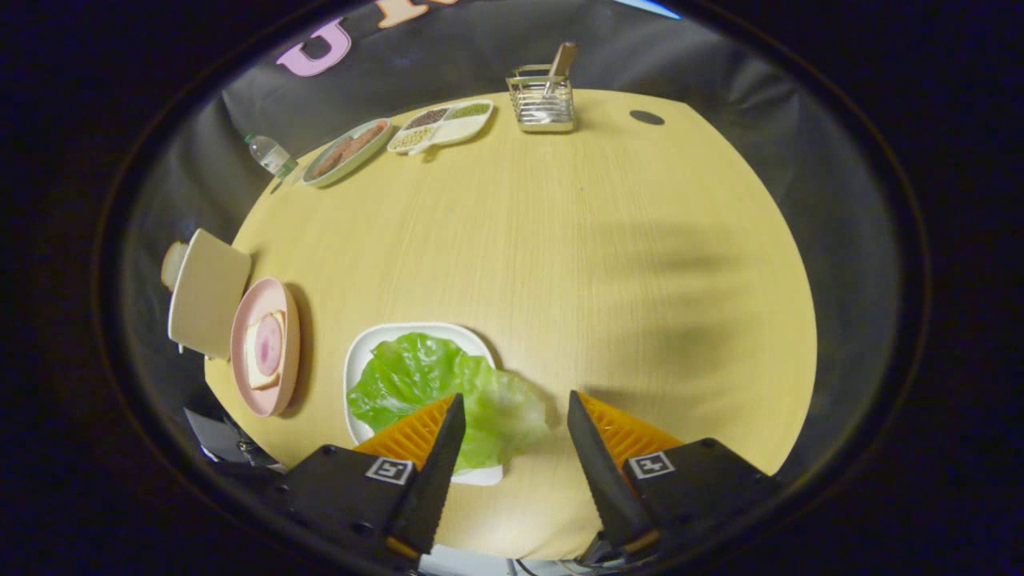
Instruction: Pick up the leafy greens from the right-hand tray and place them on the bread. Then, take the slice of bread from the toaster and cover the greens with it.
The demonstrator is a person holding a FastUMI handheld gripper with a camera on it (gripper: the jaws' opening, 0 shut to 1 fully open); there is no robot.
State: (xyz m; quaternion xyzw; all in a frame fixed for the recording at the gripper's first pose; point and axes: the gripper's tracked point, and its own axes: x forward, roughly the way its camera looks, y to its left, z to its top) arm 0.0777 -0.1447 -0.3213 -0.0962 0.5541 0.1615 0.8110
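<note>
At the far left of the frame stands the toaster (206,292), and just right of it a pink plate (290,320) carries the bread (266,349) with a round slice of meat on top. Right again, lower centre-left, the leafy greens (424,384) lie on a white tray (376,340) on the desk (600,264), their right edge hanging over the tray's rim. The gripper (516,418) sits at the bottom centre, jaws spread wide and holding nothing. The greens lie ahead and to the left: the left finger overlaps the leaf, the right finger stands over bare desk. Closing on the leaf probably calls for a shift leftward first.
</note>
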